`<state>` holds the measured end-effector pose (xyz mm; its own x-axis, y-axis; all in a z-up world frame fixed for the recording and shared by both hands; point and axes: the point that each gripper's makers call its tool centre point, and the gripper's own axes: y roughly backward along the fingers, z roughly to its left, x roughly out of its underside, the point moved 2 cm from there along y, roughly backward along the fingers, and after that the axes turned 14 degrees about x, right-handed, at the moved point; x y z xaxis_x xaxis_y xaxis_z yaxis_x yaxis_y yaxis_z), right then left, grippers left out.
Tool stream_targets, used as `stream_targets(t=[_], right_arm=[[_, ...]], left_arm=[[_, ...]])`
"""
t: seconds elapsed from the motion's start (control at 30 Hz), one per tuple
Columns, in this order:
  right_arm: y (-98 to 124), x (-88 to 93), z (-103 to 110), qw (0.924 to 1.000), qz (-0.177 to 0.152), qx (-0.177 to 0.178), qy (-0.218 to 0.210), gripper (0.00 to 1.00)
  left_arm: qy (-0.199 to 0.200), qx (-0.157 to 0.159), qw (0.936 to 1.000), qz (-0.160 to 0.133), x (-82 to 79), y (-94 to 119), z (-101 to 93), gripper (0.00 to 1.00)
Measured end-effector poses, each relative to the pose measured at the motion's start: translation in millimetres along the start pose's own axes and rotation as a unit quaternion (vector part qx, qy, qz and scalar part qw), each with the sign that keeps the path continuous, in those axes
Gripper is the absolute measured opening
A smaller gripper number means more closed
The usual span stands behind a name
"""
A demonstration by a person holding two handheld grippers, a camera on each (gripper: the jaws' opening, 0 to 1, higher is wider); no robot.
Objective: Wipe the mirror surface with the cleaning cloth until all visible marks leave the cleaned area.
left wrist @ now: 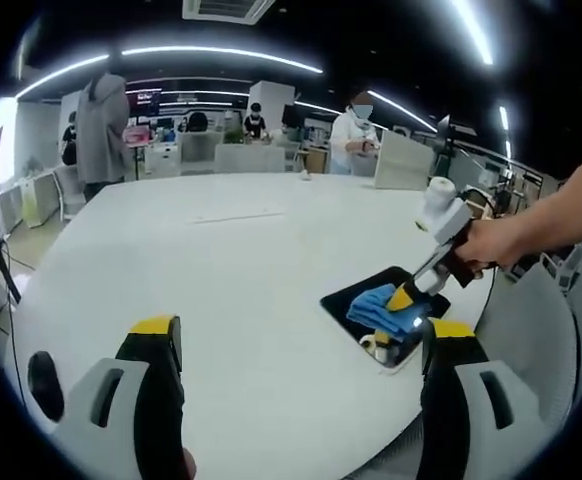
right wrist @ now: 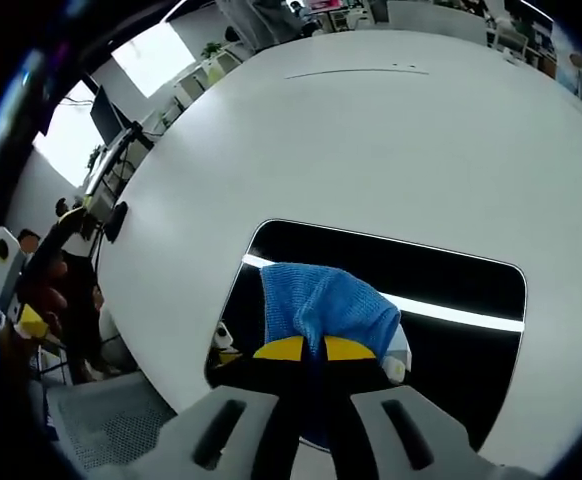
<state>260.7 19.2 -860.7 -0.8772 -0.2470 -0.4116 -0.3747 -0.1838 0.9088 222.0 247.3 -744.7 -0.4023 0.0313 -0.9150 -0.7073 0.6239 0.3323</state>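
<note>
A dark rectangular mirror (right wrist: 451, 270) with rounded corners lies flat on the white table near its edge. It reflects a ceiling light strip. The blue cleaning cloth (right wrist: 326, 300) is bunched on the mirror's near-left part, and my right gripper (right wrist: 315, 349) is shut on it. In the left gripper view the same mirror (left wrist: 346, 297) sits at the right. There the right gripper (left wrist: 409, 296), held by a hand, presses the cloth (left wrist: 374, 305) down onto it. My left gripper (left wrist: 303, 328) hangs open over bare table, left of the mirror, with nothing between its jaws.
The large round white table (left wrist: 231, 270) stretches away from me. Several people stand among desks at the far side of the room. A grey chair (left wrist: 531, 330) sits by the table edge at the right, and monitors and cables stand off the table's left side (right wrist: 111, 120).
</note>
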Motion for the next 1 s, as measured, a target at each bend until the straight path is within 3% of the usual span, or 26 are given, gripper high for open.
stream_targets(t=[0.37, 1.0], right_arm=[[2.7, 3.3, -15.6, 1.0000, 0.000, 0.002, -0.001, 0.00], [7.2, 9.6, -44.8, 1.0000, -0.002, 0.005, -0.006, 0.00]], left_arm=[[-0.003, 0.000, 1.0000, -0.001, -4.2, -2.5, -9.8, 0.99], [-0.001, -0.007, 1.0000, -0.006, -2.2, -6.4, -9.4, 0.99]])
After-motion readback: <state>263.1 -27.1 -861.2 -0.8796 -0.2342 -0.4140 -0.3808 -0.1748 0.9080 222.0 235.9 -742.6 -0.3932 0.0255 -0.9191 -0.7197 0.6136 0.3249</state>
